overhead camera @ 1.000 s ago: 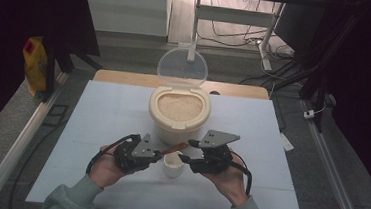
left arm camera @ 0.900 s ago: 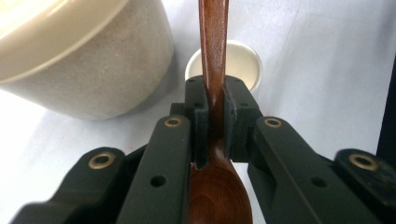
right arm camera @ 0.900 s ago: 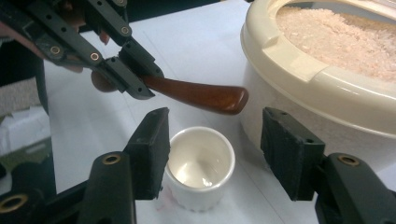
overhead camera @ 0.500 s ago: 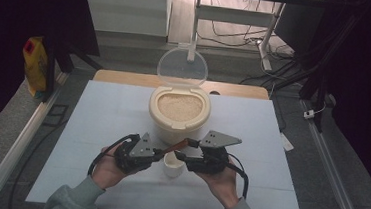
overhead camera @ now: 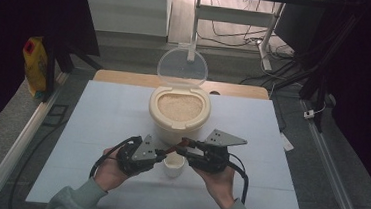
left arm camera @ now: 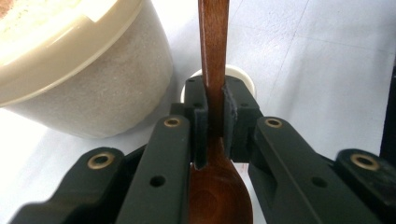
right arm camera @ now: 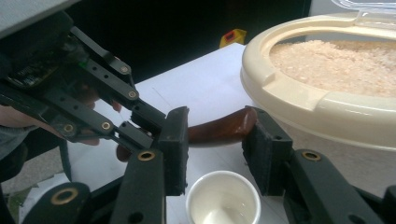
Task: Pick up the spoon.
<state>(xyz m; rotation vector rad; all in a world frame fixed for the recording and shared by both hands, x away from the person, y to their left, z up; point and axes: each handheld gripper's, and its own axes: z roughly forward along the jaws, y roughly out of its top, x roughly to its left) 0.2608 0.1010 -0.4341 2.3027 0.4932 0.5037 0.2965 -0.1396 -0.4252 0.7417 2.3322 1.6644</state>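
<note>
Jaws of the left gripper (left arm camera: 215,123) are clamped tight on the neck of a brown wooden spoon (left arm camera: 214,56), just above its bowl; the bowl is cut off by the bottom edge of the left gripper view and the handle end by the top edge. In the right gripper view, the right gripper (right arm camera: 215,140) has its jaws set either side of the spoon's rounded handle end (right arm camera: 219,128) and has just been closing in on it. The far pad looks to meet the wood, while a gap shows at the near pad, so a firm grip cannot be made out. Below that gap stands a small white cup (right arm camera: 223,200), its near rim cut off by the frame; its contents are hard to make out.

From the high view, both grippers meet over the cup (overhead camera: 173,165) near the middle of the white table (overhead camera: 97,112), toward its near edge, the left gripper (overhead camera: 162,155) facing the right gripper (overhead camera: 182,147). The spoon is a thin dark sliver there. Just behind stands a cream rice container (overhead camera: 179,111), its clear lid raised.
</note>
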